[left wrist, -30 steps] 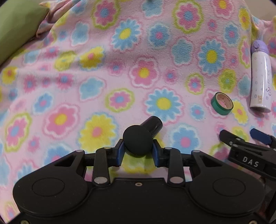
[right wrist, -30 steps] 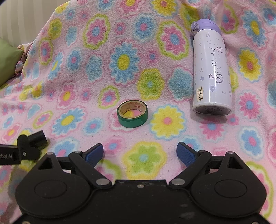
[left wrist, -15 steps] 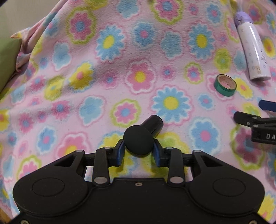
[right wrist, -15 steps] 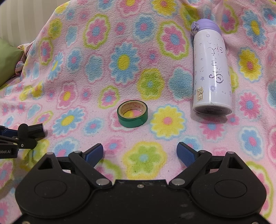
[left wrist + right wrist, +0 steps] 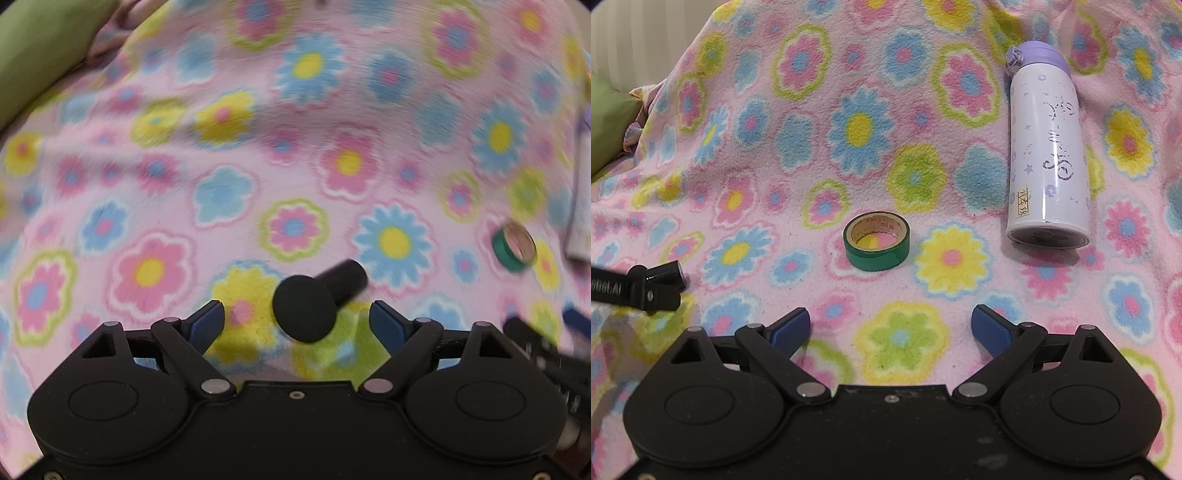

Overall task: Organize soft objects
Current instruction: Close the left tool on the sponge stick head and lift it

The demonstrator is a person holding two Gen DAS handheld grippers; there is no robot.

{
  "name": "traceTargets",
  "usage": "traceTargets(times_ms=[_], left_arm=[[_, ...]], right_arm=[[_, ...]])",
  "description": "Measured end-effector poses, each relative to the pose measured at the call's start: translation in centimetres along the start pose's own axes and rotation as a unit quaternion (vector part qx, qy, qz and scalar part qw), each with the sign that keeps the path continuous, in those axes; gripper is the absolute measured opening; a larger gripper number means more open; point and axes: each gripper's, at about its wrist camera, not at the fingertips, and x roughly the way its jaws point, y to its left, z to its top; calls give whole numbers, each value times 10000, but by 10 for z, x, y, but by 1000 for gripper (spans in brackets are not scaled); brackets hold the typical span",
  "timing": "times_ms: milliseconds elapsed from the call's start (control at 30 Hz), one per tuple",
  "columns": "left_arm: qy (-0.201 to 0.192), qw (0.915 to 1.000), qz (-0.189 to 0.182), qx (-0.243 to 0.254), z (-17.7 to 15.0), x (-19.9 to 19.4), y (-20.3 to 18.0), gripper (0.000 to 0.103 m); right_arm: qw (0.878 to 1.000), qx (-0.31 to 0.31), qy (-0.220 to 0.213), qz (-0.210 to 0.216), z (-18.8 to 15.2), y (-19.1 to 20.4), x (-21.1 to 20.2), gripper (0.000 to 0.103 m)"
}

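Note:
A black microphone-like object (image 5: pixel 314 301) with a round foam head lies between the fingers of my left gripper (image 5: pixel 297 319), which is open, its blue pads apart from the head on both sides. The object rests on a pink flowered fleece blanket (image 5: pixel 258 147). In the right wrist view its handle end (image 5: pixel 670 273) shows at the left beside the left gripper's finger. My right gripper (image 5: pixel 890 326) is open and empty above the blanket (image 5: pixel 812 110). A green tape roll (image 5: pixel 876 240) lies ahead of it.
A white and purple bottle (image 5: pixel 1047 155) lies on the blanket at the right. The tape roll (image 5: pixel 514 246) and the bottle's edge (image 5: pixel 581 206) show at the right of the blurred left wrist view. A green cushion (image 5: pixel 40 48) lies at the far left.
My left gripper has opened and let go of the black microphone-like object, which now lies on the blanket. The left view is blurred from motion. The right gripper has stayed still.

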Motion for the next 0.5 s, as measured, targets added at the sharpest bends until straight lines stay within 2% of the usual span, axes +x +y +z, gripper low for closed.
traceTargets(times_ms=[167,367,400,433,467,500], left_arm=[[-53,9987,208,-457,4,6,-5,88],[-40,9964,447,-716,3,16,-3,87],[-48,9963,457,-732,4,16,-3,86],[-71,9961,456,-757,4,16,-2,81],[-117,9961,440,-759,4,16,-2,72],[-163,9964,420,-721,5,15,-2,69]], right_arm=[[10000,2,-9,10,0,0,0,95],[10000,-28,-1,-3,0,1,1,95],[10000,-45,7,-14,0,1,1,95],[10000,-70,13,-33,0,2,1,95],[9999,-98,22,-54,0,3,1,95],[9999,-118,27,-93,0,4,1,95]])
